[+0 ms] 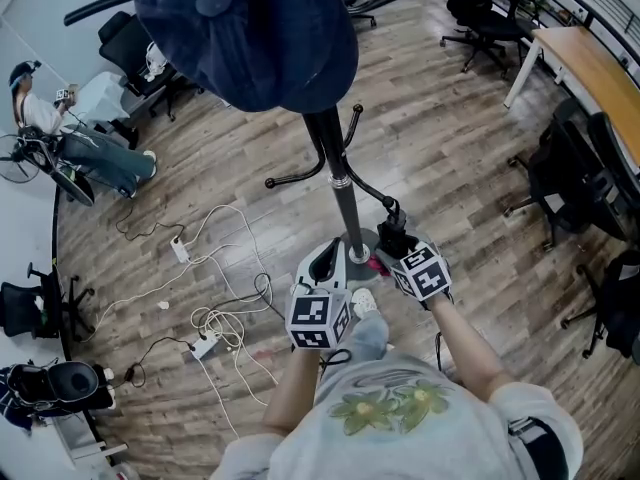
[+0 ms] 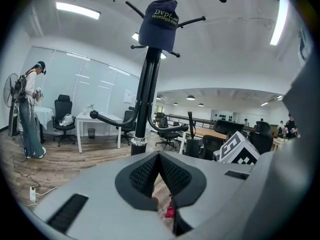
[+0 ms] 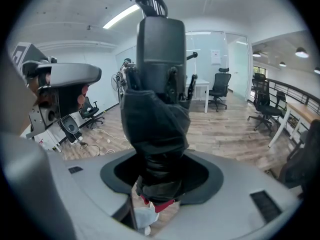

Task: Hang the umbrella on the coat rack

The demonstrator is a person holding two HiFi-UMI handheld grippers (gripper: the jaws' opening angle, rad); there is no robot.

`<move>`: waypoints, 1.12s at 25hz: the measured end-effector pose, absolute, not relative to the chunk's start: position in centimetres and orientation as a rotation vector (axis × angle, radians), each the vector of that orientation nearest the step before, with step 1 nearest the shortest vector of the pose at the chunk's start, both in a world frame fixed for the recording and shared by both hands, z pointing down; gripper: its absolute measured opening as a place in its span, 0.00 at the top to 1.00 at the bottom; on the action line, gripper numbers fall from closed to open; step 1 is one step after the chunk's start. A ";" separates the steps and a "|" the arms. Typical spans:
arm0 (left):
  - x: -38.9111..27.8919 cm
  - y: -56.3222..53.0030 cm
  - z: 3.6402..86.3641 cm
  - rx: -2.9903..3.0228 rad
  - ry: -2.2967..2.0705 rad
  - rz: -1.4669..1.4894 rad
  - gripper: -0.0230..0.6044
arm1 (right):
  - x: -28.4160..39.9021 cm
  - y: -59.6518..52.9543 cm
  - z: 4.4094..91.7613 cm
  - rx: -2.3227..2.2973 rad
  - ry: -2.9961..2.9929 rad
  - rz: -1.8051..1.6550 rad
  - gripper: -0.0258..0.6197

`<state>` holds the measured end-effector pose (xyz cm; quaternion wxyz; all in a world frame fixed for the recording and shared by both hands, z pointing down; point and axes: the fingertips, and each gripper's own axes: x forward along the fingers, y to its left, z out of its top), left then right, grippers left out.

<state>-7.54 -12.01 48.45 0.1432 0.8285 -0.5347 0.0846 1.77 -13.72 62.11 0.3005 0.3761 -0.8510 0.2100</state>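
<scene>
navy cap topping the coat rack before us, our right gripper pinching the folded black umbrella, our left gripper pressed together and empty

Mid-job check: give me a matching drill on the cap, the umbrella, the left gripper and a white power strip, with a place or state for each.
1 cap
2 umbrella
3 left gripper
4 white power strip

A lying on the floor
B jaws together, nothing between them
C on top of the coat rack
D clamped in the right gripper

Pairs: 1-C, 2-D, 3-B, 4-A.
</scene>
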 end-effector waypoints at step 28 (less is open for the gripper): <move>-8.3 -12.8 49.5 2.339 -1.564 0.267 0.96 | 1.0 -15.2 63.9 0.899 -2.229 0.571 0.61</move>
